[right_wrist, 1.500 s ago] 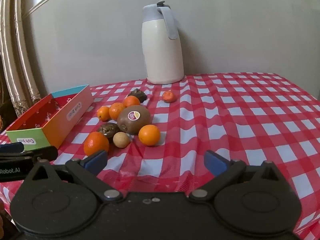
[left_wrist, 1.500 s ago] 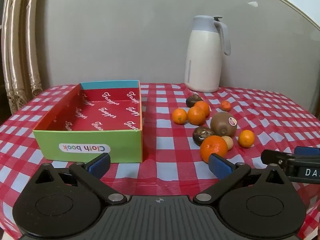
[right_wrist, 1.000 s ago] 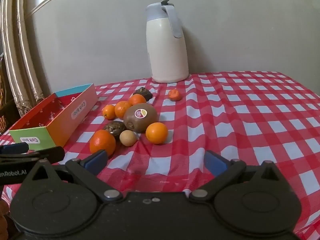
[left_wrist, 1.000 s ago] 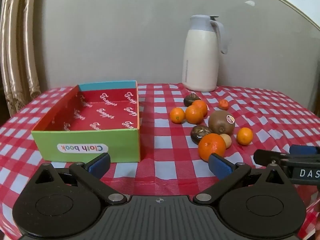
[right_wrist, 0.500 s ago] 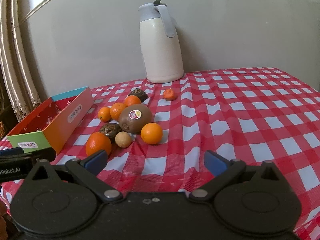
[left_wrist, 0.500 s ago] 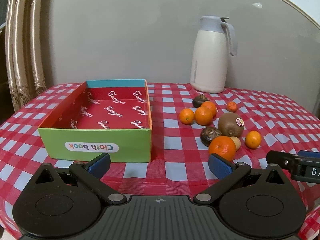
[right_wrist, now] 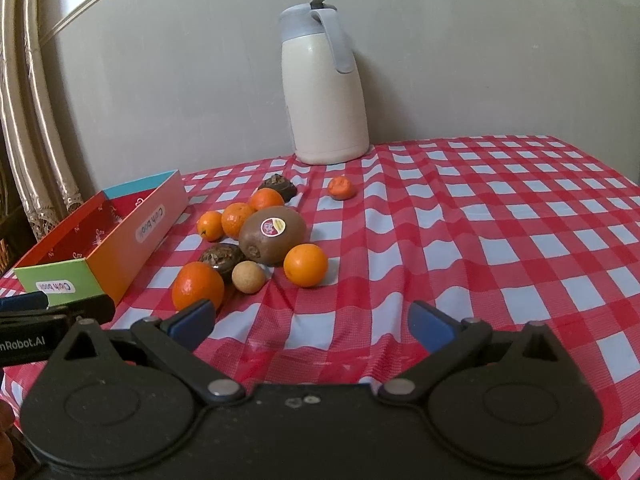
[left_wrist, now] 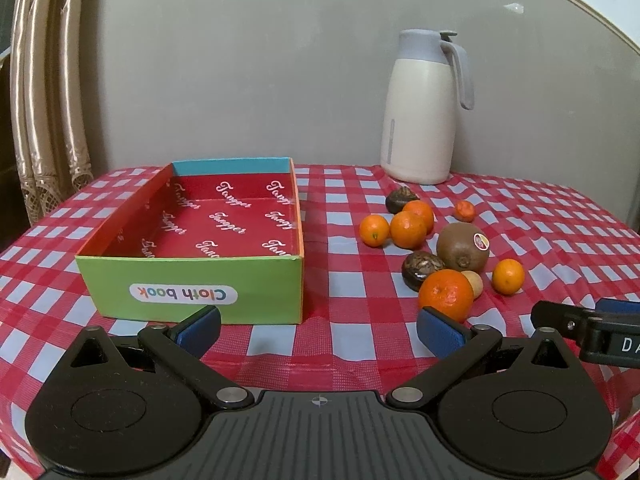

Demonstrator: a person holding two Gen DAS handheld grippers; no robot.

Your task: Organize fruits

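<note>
From the left wrist view, looking straight into an open cardboard box [left_wrist: 192,276]: glossy red lining printed with white script, lime-green front wall bearing an upside-down "Cloth book" label, blue back wall, nothing inside. From the right wrist view, only the box's orange side wall [right_wrist: 132,236] and a sliver of lining; in exchange, a broad stretch of bare red-and-white checked cloth [right_wrist: 500,240], wrinkled and faintly shiny, covering the worktop.

Fruit piled to the right of the box, apart from it, all resting on the cloth. Nearest: a large dimpled orange [left_wrist: 446,294] touching a small smooth tan ball-shaped fruit [right_wrist: 248,277], far plainer in the right view, half hidden behind the orange in the left. Beside these, a fuzzy brown kiwi [left_wrist: 462,247] with an oval sticker, two dark, rough, scaly fruits [right_wrist: 221,258], several small mandarins [left_wrist: 408,229], and one squashed-looking mandarin [right_wrist: 341,187] set off alone toward a cream jug [left_wrist: 420,120] with a grey lid and handle against the wall.

Left gripper [left_wrist: 318,330] spread wide, blue-padded fingers holding nothing, hovering low at the worktop's near edge. Right gripper [right_wrist: 310,326] likewise wide apart and empty, its tip also showing at the left view's right margin.
</note>
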